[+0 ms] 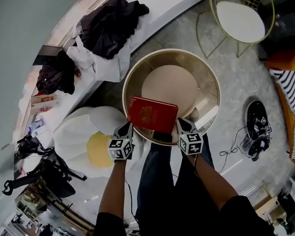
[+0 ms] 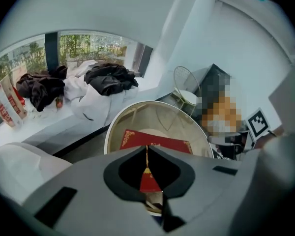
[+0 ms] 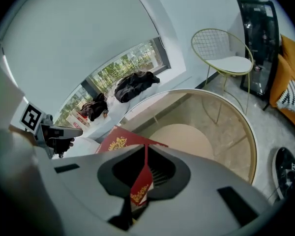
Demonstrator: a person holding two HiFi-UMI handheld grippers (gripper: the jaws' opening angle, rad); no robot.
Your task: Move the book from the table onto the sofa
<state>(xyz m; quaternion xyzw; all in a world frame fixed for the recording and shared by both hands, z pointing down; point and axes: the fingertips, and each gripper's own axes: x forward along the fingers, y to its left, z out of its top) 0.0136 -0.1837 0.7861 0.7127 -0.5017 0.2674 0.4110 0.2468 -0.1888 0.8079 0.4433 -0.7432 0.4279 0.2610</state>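
The book [image 1: 152, 114] is over the round bench's [image 1: 206, 73] 6 o'clock rim, pinched at both near corners: the left tool [image 1: 129, 128] at its 8 o'clock, the right tool [image 1: 182, 125] at its 4 o'clock. Two edge grips likely keep it level and stop it swinging while it is carried.

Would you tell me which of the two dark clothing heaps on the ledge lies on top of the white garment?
The larger dark heap, nearer the wire chair, lies on the white garment; the smaller dark heap sits beside it.
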